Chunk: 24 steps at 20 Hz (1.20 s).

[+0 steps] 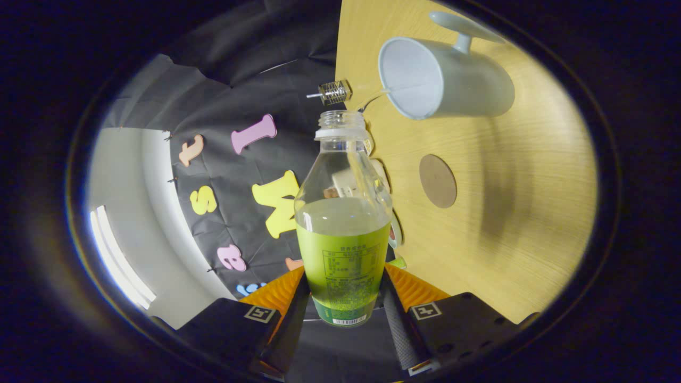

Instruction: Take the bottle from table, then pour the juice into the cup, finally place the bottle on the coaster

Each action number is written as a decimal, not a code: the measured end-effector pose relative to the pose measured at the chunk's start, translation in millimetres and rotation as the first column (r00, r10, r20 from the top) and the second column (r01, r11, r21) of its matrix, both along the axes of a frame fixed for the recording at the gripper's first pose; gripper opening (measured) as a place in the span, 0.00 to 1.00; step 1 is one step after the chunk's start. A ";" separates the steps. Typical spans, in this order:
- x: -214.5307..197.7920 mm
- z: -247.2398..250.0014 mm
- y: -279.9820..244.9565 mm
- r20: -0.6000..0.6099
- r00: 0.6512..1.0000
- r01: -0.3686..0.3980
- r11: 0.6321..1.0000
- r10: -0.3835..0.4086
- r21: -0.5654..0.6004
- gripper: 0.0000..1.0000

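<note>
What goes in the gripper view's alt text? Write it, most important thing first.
The gripper is shut on an uncapped bottle of green juice, tilted sideways. Beyond it on the wooden table are a pale cup and a round coaster.

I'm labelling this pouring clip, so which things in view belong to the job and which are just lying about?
Part of the job:
- bottle, uncapped, clamped by the gripper
- cup
- coaster

Lying about:
- small wire-wrapped glass item at the table edge, beyond the bottle's mouth
- things hidden behind the bottle, unclear what
</note>
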<state>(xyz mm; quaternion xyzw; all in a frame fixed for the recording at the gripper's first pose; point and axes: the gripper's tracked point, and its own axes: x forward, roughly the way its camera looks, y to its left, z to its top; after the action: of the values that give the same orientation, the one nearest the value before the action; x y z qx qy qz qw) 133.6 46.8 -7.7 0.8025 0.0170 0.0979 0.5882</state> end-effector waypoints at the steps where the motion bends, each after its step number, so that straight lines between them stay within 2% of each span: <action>1: 0.2 1.4 -1.1 0.005 1.000 0.000 1.000 0.000 0.005 0.77; 13: 2.0 23.9 -15.4 0.038 0.999 0.016 0.995 -0.020 0.102 0.77; 24: 6.9 42.0 -15.3 0.047 0.999 -0.002 0.982 -0.007 0.191 0.77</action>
<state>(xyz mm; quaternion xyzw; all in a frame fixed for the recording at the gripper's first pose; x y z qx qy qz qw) 140.5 31.4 34.3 0.8527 -0.0077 0.1174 0.5091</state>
